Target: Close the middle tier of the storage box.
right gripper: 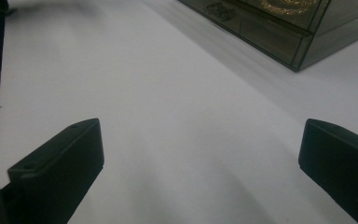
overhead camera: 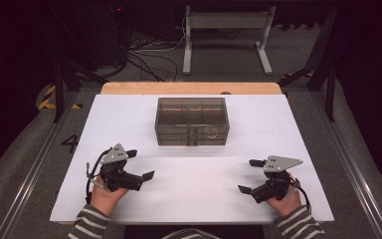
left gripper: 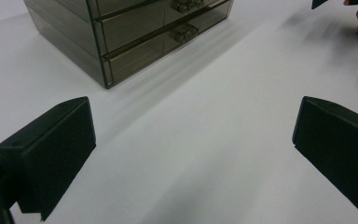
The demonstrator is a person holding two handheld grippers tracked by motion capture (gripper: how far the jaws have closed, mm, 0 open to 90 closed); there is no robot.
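A smoked-acrylic drawer box (overhead camera: pixel 191 121) was seen at the frame's centre, drawers closed. The left gripper (overhead camera: pixel 143 165) and right gripper (overhead camera: pixel 251 176) were held low at the bottom, jaws spread wide, nothing between them. An approach toward 1 drawer handle (left gripper: pixel 184 31) was judged next.

Lab/studio: black curtains, floor cables (overhead camera: pixel 146 62), hazard tape (overhead camera: pixel 47 97).

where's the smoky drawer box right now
In the high view the drawer box sits mid-table toward the far edge of the white board, ahead of both open tools, touching neither.
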